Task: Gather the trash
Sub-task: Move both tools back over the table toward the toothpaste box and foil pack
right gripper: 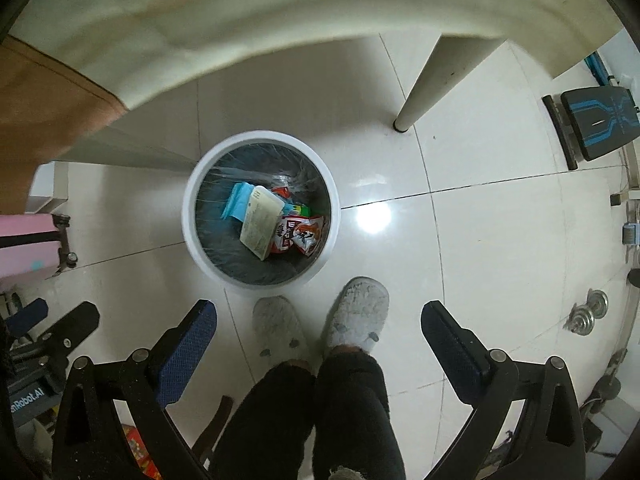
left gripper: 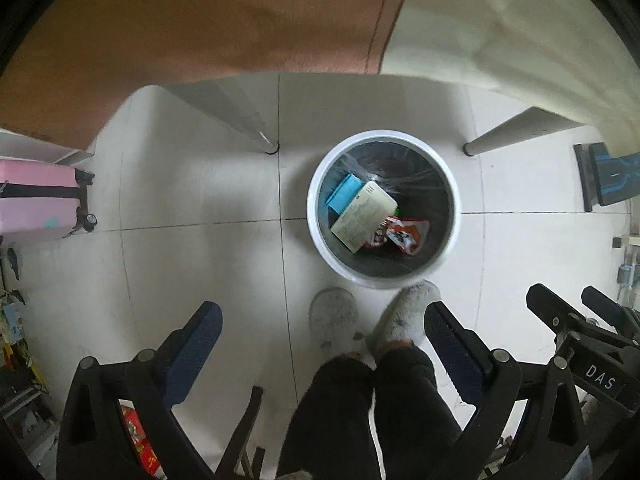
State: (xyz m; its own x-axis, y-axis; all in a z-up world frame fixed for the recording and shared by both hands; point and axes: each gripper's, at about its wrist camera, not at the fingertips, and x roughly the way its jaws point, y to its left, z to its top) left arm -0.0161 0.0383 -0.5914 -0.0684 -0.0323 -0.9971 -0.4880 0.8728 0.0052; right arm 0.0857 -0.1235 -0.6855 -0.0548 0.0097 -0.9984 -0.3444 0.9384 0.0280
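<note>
Glossy white floor tiles (right gripper: 500, 248) fill the room underfoot, dark grout lines crossing them, a bright lamp glare bouncing off just right of the bin. Overhead looms the cream underside of a table (right gripper: 240, 20), part of it draped in a brown cloth (left gripper: 200, 28), with two pale table legs (left gripper: 516, 130) planted on the tiles either side of the bin. Off to the left, a pink suitcase (left gripper: 38, 200) stands on its wheels; to the right, a black-and-blue padded bench (right gripper: 596, 120), and nearer the wall a small set of metal weight plates (right gripper: 586, 314).

Centre stage: the round white trash bin (left gripper: 316, 208), lined with a clear bag, standing on the floor just ahead of the person's grey fuzzy slippers (right gripper: 356, 314). Inside it lie a cream-coloured box (left gripper: 362, 216), a light-blue carton (left gripper: 343, 194) tucked against it, and a red-and-white snack wrapper (left gripper: 404, 234) beside them.

The left gripper (left gripper: 322, 322) hangs above the floor, jaws spread wide and holding nothing. The right gripper (right gripper: 318, 320) is likewise, its blue-padded fingers (right gripper: 188, 344) well apart with only slippers and tile between them.
</note>
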